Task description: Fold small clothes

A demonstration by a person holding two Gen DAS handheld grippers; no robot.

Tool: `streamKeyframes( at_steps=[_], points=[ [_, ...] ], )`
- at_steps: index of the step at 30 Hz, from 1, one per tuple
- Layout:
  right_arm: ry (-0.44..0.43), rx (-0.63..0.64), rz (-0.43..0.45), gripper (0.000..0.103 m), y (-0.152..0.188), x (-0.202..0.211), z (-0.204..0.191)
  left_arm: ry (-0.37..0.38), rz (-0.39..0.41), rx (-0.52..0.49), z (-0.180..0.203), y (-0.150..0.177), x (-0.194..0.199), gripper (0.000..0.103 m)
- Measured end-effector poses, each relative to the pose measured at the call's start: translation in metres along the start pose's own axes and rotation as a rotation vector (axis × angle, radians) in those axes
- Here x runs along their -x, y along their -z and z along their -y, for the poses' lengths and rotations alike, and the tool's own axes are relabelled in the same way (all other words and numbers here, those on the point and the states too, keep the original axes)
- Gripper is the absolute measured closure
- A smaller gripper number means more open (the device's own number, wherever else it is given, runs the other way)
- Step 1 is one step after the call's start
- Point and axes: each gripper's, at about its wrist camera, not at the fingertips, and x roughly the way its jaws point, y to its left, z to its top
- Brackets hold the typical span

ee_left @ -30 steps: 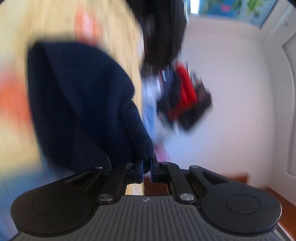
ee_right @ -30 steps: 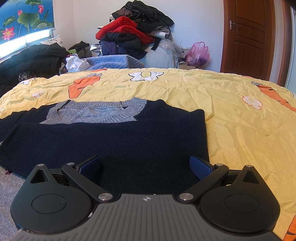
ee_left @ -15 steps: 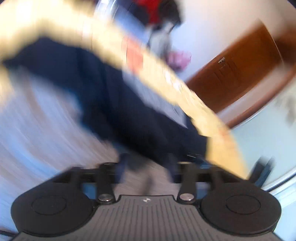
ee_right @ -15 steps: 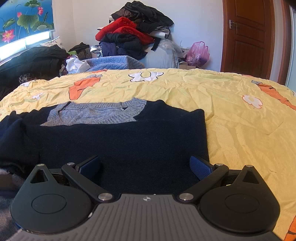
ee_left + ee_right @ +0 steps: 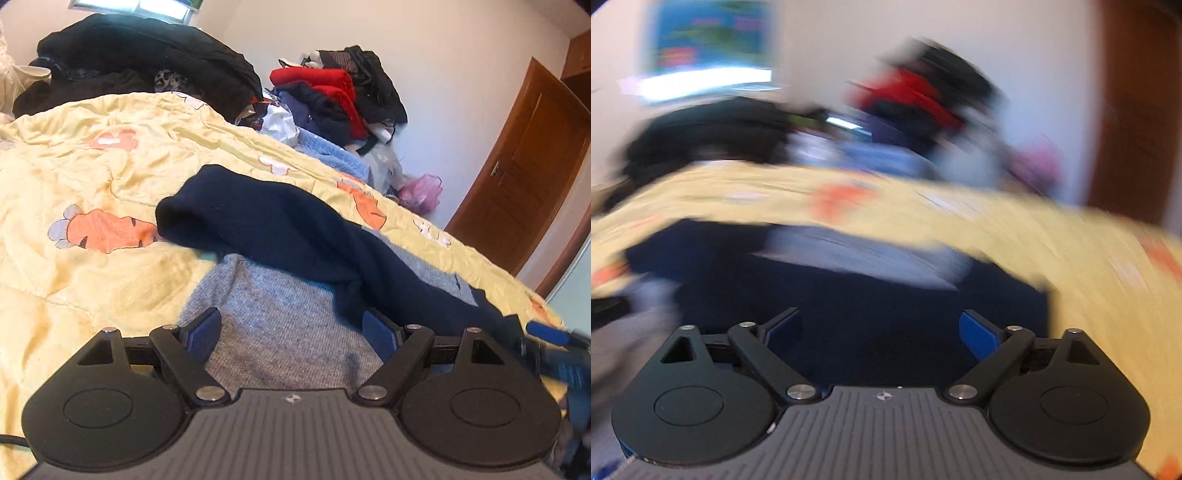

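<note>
A navy sweater with a grey knit neck lies on the yellow quilt (image 5: pixel 92 177). Its navy sleeve (image 5: pixel 280 229) is folded over and rests across the grey knit (image 5: pixel 280 321). My left gripper (image 5: pixel 291 328) hovers low over that grey knit, its jaws opening with nothing gripped; the sleeve's lower end lies just beyond the right pad. In the blurred right wrist view my right gripper (image 5: pixel 881 328) stands over the navy body of the sweater (image 5: pixel 849 306), jaws wide and closing, with nothing pressed between the pads. A blurred blue finger (image 5: pixel 546 330) of it shows at the left wrist view's right edge.
Behind the bed, a heap of black clothes (image 5: pixel 140 62) and a pile of red and dark clothes (image 5: pixel 332 92) are stacked against the white wall. A pink bag (image 5: pixel 421 192) sits near the brown door (image 5: pixel 528 177). The quilt spreads wide to the left.
My left gripper let go of the navy sleeve, opened and rolled upright; the sleeve now lies across the sweater. My right gripper's view swung and blurred, its jaws slightly narrower.
</note>
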Motion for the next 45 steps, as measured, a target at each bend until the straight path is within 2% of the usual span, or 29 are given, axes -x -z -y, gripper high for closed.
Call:
streamKeyframes(
  at_steps=[1, 3, 5, 9, 10, 11, 13, 16, 18, 19, 20, 22, 24, 26, 27, 33, 39, 42, 43, 45],
  points=[
    [-0.026, 0.137, 0.013, 0.007, 0.000, 0.005, -0.021, -0.001, -0.002, 0.002, 0.001, 0.002, -0.003, 0.019],
    [-0.016, 0.419, 0.035, 0.010, 0.007, 0.006, -0.058, 0.002, -0.001, 0.004, 0.001, 0.004, -0.005, 0.018],
    [-0.009, 0.553, 0.042, 0.017, 0.011, 0.000, -0.076, 0.003, -0.001, 0.007, 0.000, 0.003, -0.008, 0.018],
    [-0.096, 0.519, -0.028, 0.024, 0.003, -0.020, -0.087, 0.002, 0.000, 0.013, -0.003, 0.001, -0.012, 0.017],
    [-0.102, 0.521, -0.031, 0.032, 0.002, -0.024, -0.090, 0.002, 0.000, 0.012, -0.003, 0.001, -0.012, 0.017],
    [-0.108, 0.523, -0.036, 0.044, 0.001, -0.027, -0.094, 0.002, 0.000, 0.013, -0.003, 0.001, -0.011, 0.017],
    [-0.124, 0.507, -0.056, 0.055, -0.001, -0.030, -0.100, 0.004, 0.000, 0.014, -0.004, 0.001, -0.011, 0.017],
    [-0.136, 0.546, -0.040, 0.055, 0.003, -0.026, -0.111, 0.006, 0.002, 0.020, -0.004, 0.000, -0.011, 0.017],
    [-0.141, 0.593, -0.031, 0.050, 0.007, -0.020, -0.117, 0.008, 0.003, 0.024, -0.005, 0.000, -0.011, 0.017],
    [-0.147, 0.607, -0.027, 0.044, 0.008, -0.017, -0.119, 0.008, 0.004, 0.026, -0.005, 0.000, -0.011, 0.017],
    [-0.152, 0.617, -0.022, 0.032, 0.009, -0.014, -0.122, 0.009, 0.004, 0.027, -0.005, 0.000, -0.011, 0.017],
    [-0.163, 0.631, 0.004, 0.024, 0.010, -0.008, -0.126, 0.009, 0.004, 0.026, -0.005, 0.000, -0.011, 0.017],
    [-0.175, 0.638, -0.001, 0.026, 0.009, -0.010, -0.129, 0.008, 0.003, 0.026, -0.005, 0.000, -0.011, 0.017],
    [-0.189, 0.622, -0.016, 0.046, 0.007, -0.015, -0.130, 0.007, 0.004, 0.026, -0.005, 0.000, -0.011, 0.017],
    [-0.189, 0.606, -0.032, 0.050, 0.005, -0.020, -0.129, 0.007, 0.003, 0.026, -0.005, 0.000, -0.011, 0.017],
    [-0.175, 0.522, -0.056, 0.051, 0.001, -0.029, -0.120, 0.008, 0.003, 0.026, -0.005, 0.000, -0.011, 0.017],
    [-0.168, 0.637, -0.020, 0.050, 0.013, -0.022, -0.131, 0.006, 0.003, 0.024, -0.005, 0.000, -0.011, 0.016],
    [-0.173, 0.591, -0.023, 0.050, 0.009, -0.030, -0.126, 0.003, 0.002, 0.021, -0.005, 0.000, -0.012, 0.016],
    [-0.175, 0.572, -0.030, 0.051, 0.007, -0.032, -0.124, 0.002, 0.001, 0.019, -0.005, 0.000, -0.012, 0.016],
    [-0.197, 0.507, -0.065, 0.064, -0.001, -0.034, -0.119, -0.001, 0.001, 0.017, -0.006, 0.000, -0.012, 0.016]
  ],
)
